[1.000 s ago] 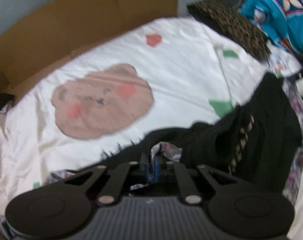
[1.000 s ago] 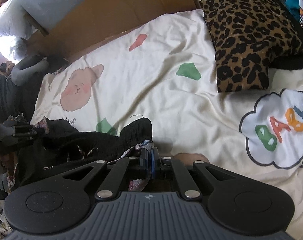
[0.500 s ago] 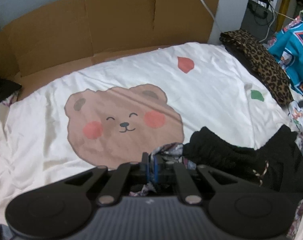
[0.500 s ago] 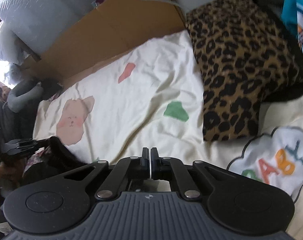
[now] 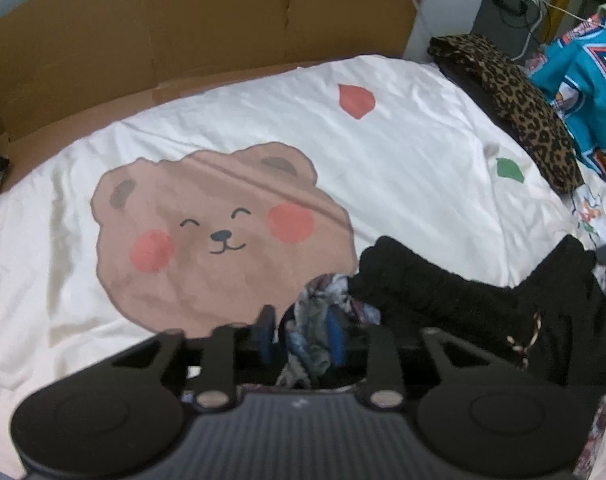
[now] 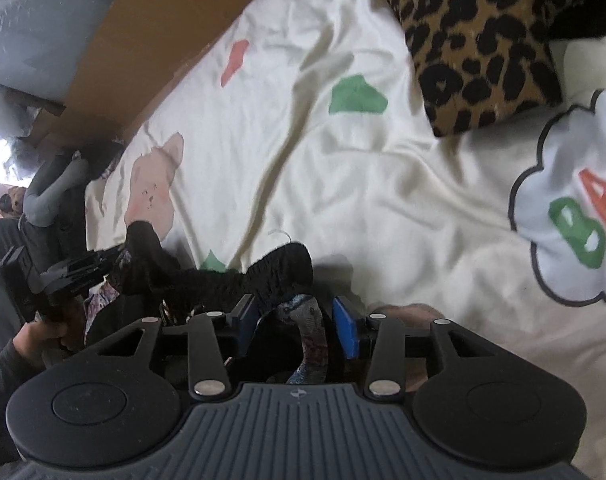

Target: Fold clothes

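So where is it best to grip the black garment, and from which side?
Grip the black garment at its thick ribbed band, at the two raised ends. Come from the near side, over the bed sheet: the band bunches upward there, and both open grippers already straddle the floral lining below it.

Both cameras sit just behind their tools and look forward along the fingers, low and close over the bed (image 5: 403,168). The left-wrist view faces the cardboard (image 5: 207,28) standing beyond the far edge, with the bear print (image 5: 219,232) straight ahead of the left tool (image 5: 301,330) and the leopard pillow (image 5: 531,120) far off to its right. The right-wrist view faces the same way from further right, rolled somewhat: the leopard pillow lies ahead of the right tool (image 6: 297,322), the bear print and cardboard to its left. Both views share the black garment (image 5: 463,304) immediately ahead; the right view also catches the left tool.
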`<action>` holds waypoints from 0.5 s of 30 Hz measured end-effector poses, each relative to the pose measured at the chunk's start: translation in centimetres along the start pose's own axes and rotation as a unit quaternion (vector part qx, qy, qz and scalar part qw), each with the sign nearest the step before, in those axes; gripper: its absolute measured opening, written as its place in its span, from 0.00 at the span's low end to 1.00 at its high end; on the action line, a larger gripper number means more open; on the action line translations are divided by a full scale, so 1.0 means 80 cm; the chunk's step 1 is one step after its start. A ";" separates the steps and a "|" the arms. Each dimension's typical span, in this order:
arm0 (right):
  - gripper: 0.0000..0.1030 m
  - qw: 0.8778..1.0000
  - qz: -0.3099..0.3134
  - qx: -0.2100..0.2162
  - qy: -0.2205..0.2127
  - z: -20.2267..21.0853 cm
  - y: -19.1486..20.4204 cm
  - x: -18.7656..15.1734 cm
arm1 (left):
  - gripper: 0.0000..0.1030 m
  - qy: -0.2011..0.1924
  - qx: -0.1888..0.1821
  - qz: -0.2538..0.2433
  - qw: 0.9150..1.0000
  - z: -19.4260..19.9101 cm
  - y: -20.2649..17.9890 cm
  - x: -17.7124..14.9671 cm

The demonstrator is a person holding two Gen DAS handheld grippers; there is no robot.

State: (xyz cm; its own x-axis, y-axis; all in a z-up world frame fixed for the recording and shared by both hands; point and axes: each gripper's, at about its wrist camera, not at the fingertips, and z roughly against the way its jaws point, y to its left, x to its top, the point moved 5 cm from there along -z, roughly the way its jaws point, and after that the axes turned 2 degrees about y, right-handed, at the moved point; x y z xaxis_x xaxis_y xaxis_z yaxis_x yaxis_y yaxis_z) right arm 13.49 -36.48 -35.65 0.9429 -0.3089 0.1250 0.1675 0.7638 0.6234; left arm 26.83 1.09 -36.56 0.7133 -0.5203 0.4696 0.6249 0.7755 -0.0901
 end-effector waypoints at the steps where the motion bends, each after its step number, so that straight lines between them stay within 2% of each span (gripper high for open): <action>1: 0.47 1.000 0.002 0.000 0.006 -0.004 0.001 -0.002 | 0.36 0.002 -0.003 -0.001 1.000 -0.003 0.000 0.000; 3: 0.47 1.000 0.007 0.002 0.017 -0.010 0.002 -0.004 | 0.51 0.009 0.002 -0.004 1.000 -0.010 0.001 -0.001; 7: 0.44 0.999 0.016 -0.003 0.035 -0.023 0.002 -0.012 | 0.52 0.034 -0.016 -0.002 0.999 -0.030 -0.001 -0.006; 9: 0.30 0.999 0.020 -0.012 0.045 -0.029 0.000 -0.016 | 0.52 0.046 -0.030 0.002 0.998 -0.037 -0.005 -0.007; 11: 0.22 0.998 0.025 -0.019 0.049 -0.032 -0.001 -0.020 | 0.51 0.052 -0.026 -0.007 0.998 -0.041 -0.011 -0.008; 13: 0.16 0.998 0.031 -0.023 0.046 -0.032 -0.001 -0.022 | 0.46 0.054 -0.025 -0.016 0.998 -0.042 -0.015 -0.009; 15: 0.06 0.998 0.042 -0.026 0.039 -0.028 0.002 -0.023 | 0.20 0.054 -0.036 -0.012 0.998 -0.040 -0.016 -0.009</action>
State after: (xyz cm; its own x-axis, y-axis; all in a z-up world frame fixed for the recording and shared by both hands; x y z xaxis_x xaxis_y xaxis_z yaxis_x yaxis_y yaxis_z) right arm 12.39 -34.51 -37.55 0.9734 -0.1993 0.1128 0.1003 0.8138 0.5724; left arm 26.50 -0.68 -39.62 0.7251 -0.5776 0.3751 0.6611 0.7363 -0.1441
